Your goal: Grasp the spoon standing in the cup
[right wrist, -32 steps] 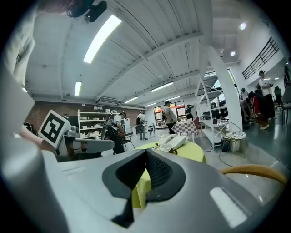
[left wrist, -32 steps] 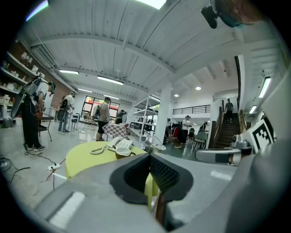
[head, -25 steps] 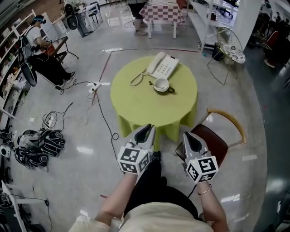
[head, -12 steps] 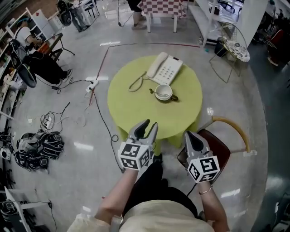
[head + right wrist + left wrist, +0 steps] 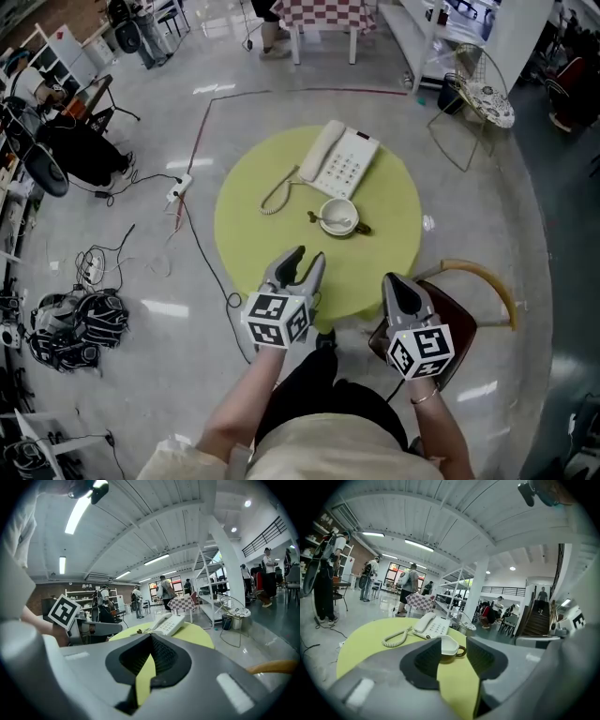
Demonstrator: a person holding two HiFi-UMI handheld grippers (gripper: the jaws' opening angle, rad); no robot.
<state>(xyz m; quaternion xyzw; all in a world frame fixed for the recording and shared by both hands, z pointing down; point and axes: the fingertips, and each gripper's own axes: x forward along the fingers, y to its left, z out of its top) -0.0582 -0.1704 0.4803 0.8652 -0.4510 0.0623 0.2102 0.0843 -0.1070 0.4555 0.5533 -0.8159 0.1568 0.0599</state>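
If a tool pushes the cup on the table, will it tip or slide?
The cup looks low and wide, so it probably slides rather than tips. The cloth under it may slow it or wrinkle. It looks ceramic, so likely fragile.

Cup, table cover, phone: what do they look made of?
Cup: likely glazed ceramic, white inside with a brown lower body and a smooth, slightly shiny rim.
Table cover: looks like yellow-green cloth, matte, draping over the round edge.
Phone: white moulded plastic, with a coiled cord.
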